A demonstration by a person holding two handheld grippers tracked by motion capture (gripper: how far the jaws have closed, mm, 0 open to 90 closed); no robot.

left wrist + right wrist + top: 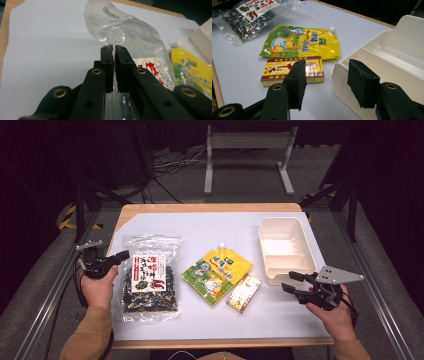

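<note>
Seaweed bag (149, 279) lies at the desk's (210, 227) nine o'clock, its edge clamped in the left gripper (114, 48). Right gripper (290, 282), jaws apart and empty, hovers at four o'clock beside the tray (285, 251).

The left gripper (113, 48) has its black jaws pinched on the clear edge of the seaweed bag (130, 35), which rises crumpled above them. A yellow pouch (191, 71) lies to the right on the white mat (50, 50).
</note>
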